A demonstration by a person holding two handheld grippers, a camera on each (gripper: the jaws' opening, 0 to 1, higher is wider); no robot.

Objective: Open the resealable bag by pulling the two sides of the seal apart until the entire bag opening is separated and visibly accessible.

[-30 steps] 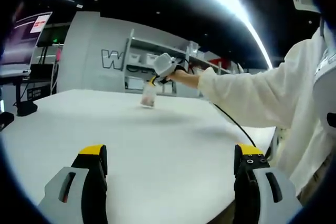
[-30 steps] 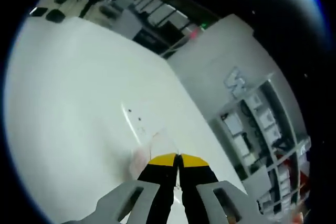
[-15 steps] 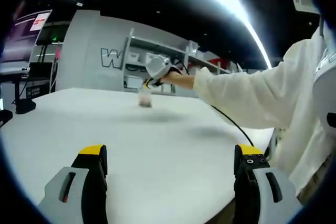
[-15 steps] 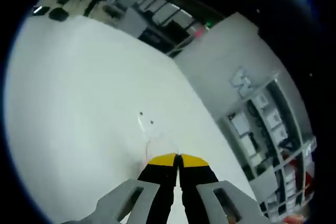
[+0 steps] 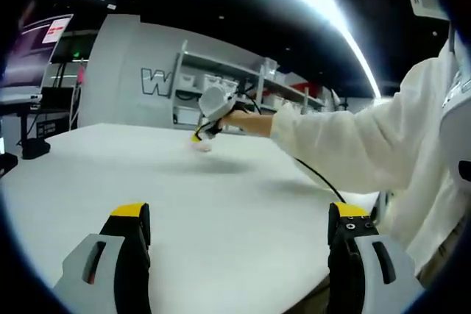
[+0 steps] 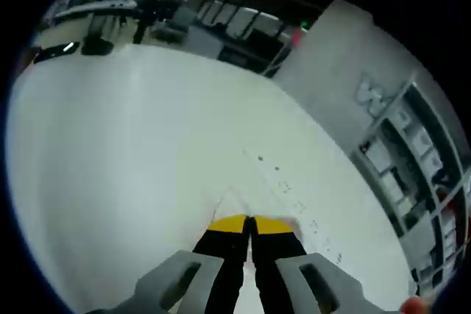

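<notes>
Two grippers were in use, one in each of the person's hands. The right gripper (image 6: pixel 250 220) had its yellow-tipped jaws pressed together on the edge of the bag (image 6: pixel 237 204), a thin clear film that spread out just ahead of the tips. In the left gripper view the same right gripper (image 5: pixel 207 109) sat at the far side of the table (image 5: pixel 221 204), tilted down, with the bag (image 5: pixel 199 144) a small pale patch at its tips, low over or on the white surface; which could not be told. A white sleeve (image 5: pixel 346 145) reached across to it.

The left gripper (image 5: pixel 239 218) hung near the table's close edge, jaws wide apart and holding nothing, well apart from the bag.

Judged from this, the step in hand was securing one side of the bag; the seal was not yet pulled apart, and whether the grip lay on the seal lip itself was too small to tell. The next move would call for bringing the left gripper across to the bag, closing it on the opposite lip of the seal, then drawing the two grippers away from each other along the full opening.
</notes>
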